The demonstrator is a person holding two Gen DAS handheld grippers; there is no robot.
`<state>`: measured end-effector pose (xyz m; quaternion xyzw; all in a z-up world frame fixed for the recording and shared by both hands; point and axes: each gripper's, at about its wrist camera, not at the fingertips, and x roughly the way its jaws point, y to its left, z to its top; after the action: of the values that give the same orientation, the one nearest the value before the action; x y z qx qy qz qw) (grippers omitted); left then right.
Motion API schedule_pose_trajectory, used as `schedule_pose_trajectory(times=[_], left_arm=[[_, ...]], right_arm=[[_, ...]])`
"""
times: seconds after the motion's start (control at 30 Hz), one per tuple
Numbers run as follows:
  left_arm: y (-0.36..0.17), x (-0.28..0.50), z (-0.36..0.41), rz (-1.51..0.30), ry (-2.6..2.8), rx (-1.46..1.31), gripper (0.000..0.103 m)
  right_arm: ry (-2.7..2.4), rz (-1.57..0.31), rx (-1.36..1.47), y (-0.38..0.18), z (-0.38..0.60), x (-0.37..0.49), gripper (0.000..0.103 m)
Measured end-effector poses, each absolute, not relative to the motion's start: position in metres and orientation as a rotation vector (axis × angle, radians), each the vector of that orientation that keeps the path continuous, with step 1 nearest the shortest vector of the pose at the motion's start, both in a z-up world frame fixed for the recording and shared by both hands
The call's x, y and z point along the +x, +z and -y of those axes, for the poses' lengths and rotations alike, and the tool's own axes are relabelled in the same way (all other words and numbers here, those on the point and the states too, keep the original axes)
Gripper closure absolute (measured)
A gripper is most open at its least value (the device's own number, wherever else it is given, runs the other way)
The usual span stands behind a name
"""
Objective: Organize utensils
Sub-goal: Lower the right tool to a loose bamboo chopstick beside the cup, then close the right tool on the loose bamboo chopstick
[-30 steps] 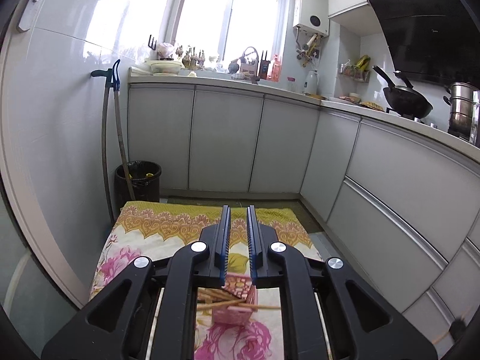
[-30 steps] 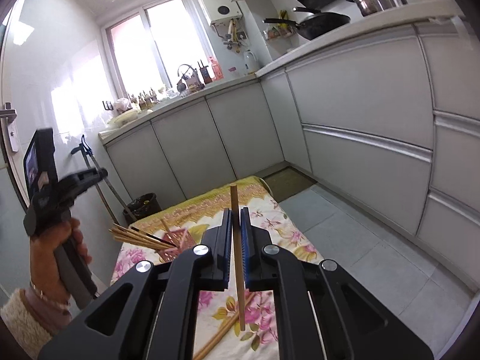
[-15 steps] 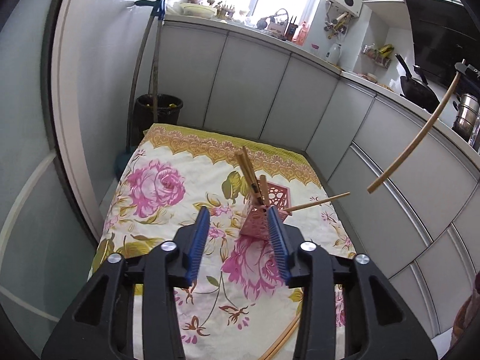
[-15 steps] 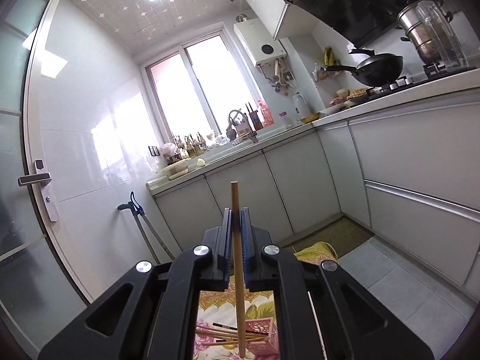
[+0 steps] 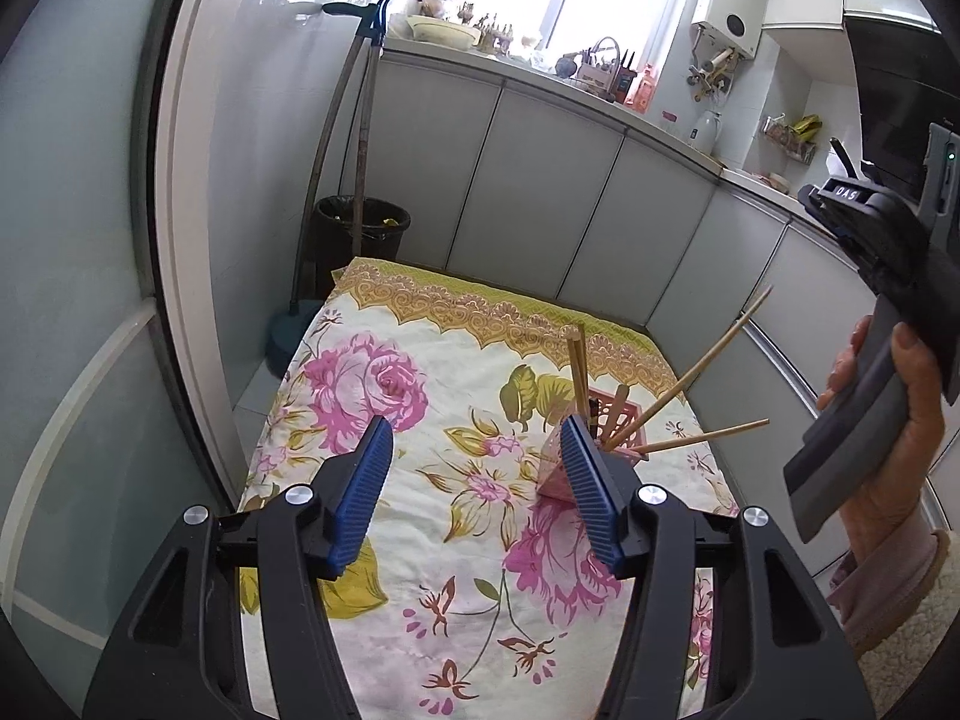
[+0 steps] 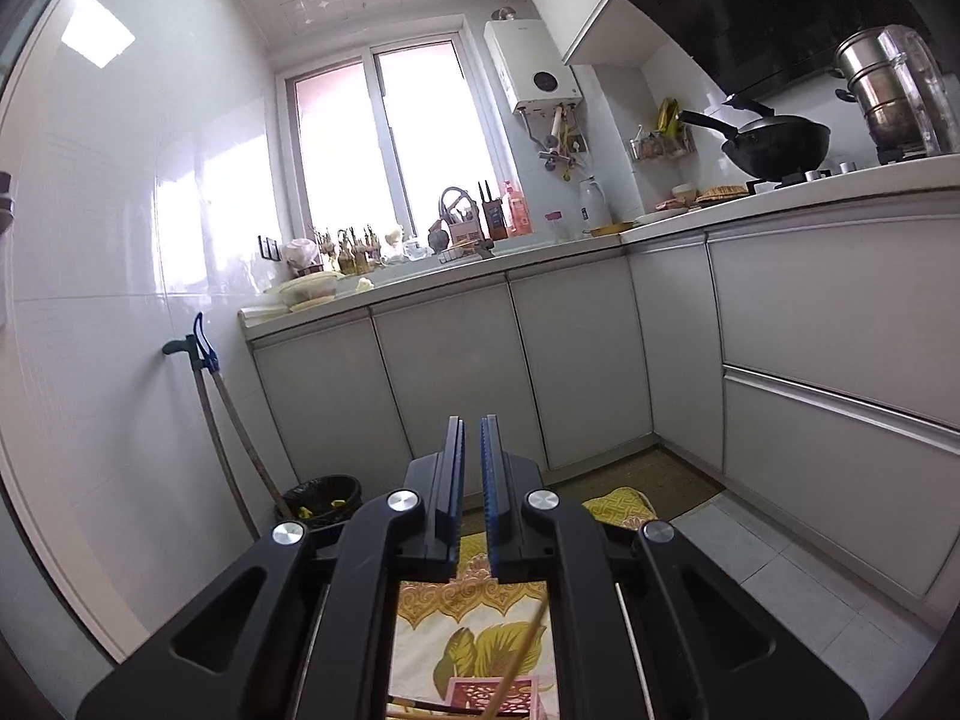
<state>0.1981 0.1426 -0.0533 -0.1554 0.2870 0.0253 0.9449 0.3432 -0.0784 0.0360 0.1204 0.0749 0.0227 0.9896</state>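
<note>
— What's the left claw (image 5: 475, 426) doing?

— Hanging over the floral cloth (image 5: 420, 372), tipped down at it. Its jaws have just been opening and stand well apart, with nothing between the blue pads but the printed roses.

— And the chopstick holder?

— The pink holder (image 5: 551, 480) sits on the cloth at about one o'clock from that claw, partly hidden behind its right-hand finger. I can't tell whether the finger touches it. The chopsticks (image 5: 702, 360) stand in it: a couple near upright, two leaning out toward two and three o'clock.

— The other claw?

— The right hand (image 5: 900, 450) has it by the grip out at three o'clock, higher than the holder. The right claw (image 6: 473, 426) points nearly level at the far cabinets. Its pads are drawn together to a thin slit and carry nothing.

— Can that camera see the holder?

— Only just, at six o'clock under the claw's frame: the pink lattice rim and one pale stick slanting up across it toward one o'clock.

— Anything else nearby?

— A black bin (image 5: 366, 228) on the floor past the cloth's far left corner, at eleven o'clock, and a wok (image 6: 774, 144) on the stove at two o'clock.
</note>
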Motion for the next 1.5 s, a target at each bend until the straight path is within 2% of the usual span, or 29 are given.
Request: schedule_pose_trajectory(times=[0.13,0.37,0.47,0.53,0.6,0.63,0.67,0.7,0.73,0.8,0.9,0.93,0.97,1.0,1.07,1.23,1.4,1.5], left_arm=[[-0.051,0.196,-0.151,-0.575,0.064,-0.324,0.048],[-0.045,0.191,-0.150,-0.562,0.061,-0.325,0.048],[-0.041,0.188,-0.144,-0.551,0.055,-0.323,0.047],[-0.040,0.187,-0.142,-0.547,0.051,-0.322,0.047],[-0.040,0.186,-0.141,-0.546,0.048,-0.317,0.046],[-0.040,0.185,-0.141,-0.546,0.047,-0.316,0.046],[-0.040,0.185,-0.141,-0.546,0.046,-0.317,0.046],[-0.040,0.185,-0.142,-0.545,0.046,-0.316,0.045],[-0.040,0.185,-0.141,-0.543,0.050,-0.314,0.045],[-0.042,0.187,-0.140,-0.547,0.048,-0.315,0.045],[-0.043,0.189,-0.134,-0.555,0.036,-0.313,0.044],[-0.044,0.190,-0.131,-0.556,0.032,-0.306,0.044],[-0.045,0.191,-0.127,-0.558,0.026,-0.297,0.043],[-0.046,0.192,-0.124,-0.561,0.021,-0.287,0.042],[-0.049,0.196,-0.118,-0.569,0.016,-0.270,0.040],[-0.058,0.207,-0.113,-0.597,-0.008,-0.256,0.040],[-0.062,0.213,-0.113,-0.602,-0.029,-0.248,0.039],[-0.064,0.216,-0.119,-0.601,-0.029,-0.258,0.035]], right_arm=[[0.049,-0.155,0.244,0.030,0.079,0.344,0.097],[0.071,-0.138,0.260,0.053,0.099,0.317,0.096],[0.081,-0.155,0.253,0.057,0.109,0.309,0.091],[0.097,-0.159,0.259,0.057,0.120,0.300,0.078],[0.138,-0.163,0.258,0.052,0.135,0.290,0.050],[0.160,-0.175,0.274,0.044,0.147,0.285,0.041],[0.171,-0.202,0.311,0.033,0.161,0.283,0.022],[0.174,-0.256,0.367,0.018,0.176,0.284,0.010],[0.176,-0.353,0.439,-0.002,0.192,0.291,0.010],[0.124,-0.597,0.641,-0.053,0.226,0.316,0.010],[0.047,-0.989,1.090,-0.156,0.270,0.358,0.012],[0.008,-1.078,1.164,-0.180,0.276,0.370,0.017],[-0.021,-1.134,1.170,-0.195,0.277,0.382,0.032],[-0.037,-1.176,1.156,-0.204,0.276,0.394,0.046],[-0.051,-1.249,1.161,-0.215,0.271,0.420,0.053],[-0.177,-1.341,1.041,-0.219,0.250,0.473,0.054],[-0.313,-1.407,0.925,-0.233,0.240,0.513,0.076],[-0.385,-1.432,0.824,-0.242,0.231,0.533,0.078]])
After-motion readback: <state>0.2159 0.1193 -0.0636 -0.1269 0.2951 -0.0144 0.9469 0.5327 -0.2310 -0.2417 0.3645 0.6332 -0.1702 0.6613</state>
